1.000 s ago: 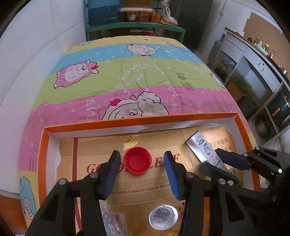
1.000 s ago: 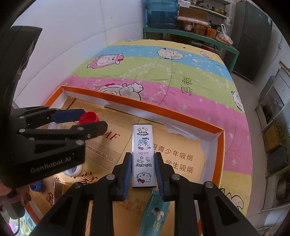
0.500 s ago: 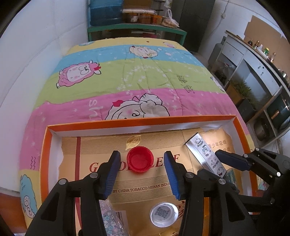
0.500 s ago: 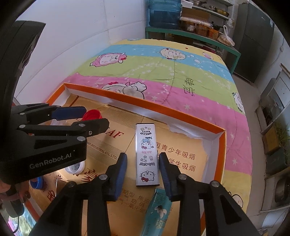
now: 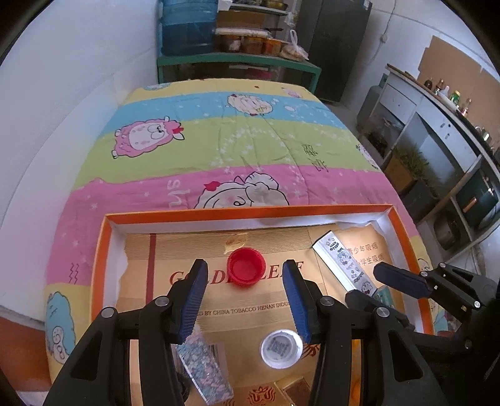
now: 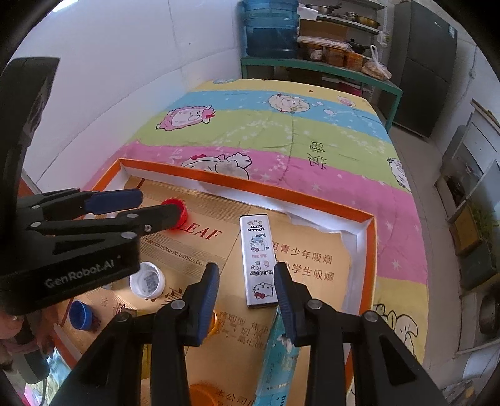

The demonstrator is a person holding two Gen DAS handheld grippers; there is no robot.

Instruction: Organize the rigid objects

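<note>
**Both grippers spread wide over the orange tray**

Behind your work lies a bed with a striped cartoon-sheep quilt [image 5: 237,137], a green shelf with blue water jugs [image 6: 270,28] at its far end. On the near part of the quilt sits the orange-rimmed tray [image 5: 250,211], lined with gold printed cardboard.

Your left gripper [image 5: 245,296] has its jaws spread wide, and nothing is between the blue pads. The red bottle cap [image 5: 246,270] lies open side up on the cardboard just ahead of the fingertips, roughly centred between them and touching neither. Nearer to you, close by the right pad, a white cap [image 5: 281,344] rests on the liner, and a glittery flat packet [image 5: 204,363] lies under the left finger.

Your right gripper [image 6: 247,296] is likewise parted. The silver Hello Kitty tin [image 6: 258,259] lies flat on the cardboard, its long axis running away from you, its near end between the two blue pads with a gap showing on each side; neither pad presses it. Below the right finger a light-blue carton [image 6: 278,371] sticks out at an angle. From this camera you also see the left gripper to the side, a small blue cap [image 6: 80,315] near the tray's near-left edge, and an orange round object [image 6: 203,392] at the bottom, partly hidden.
</note>
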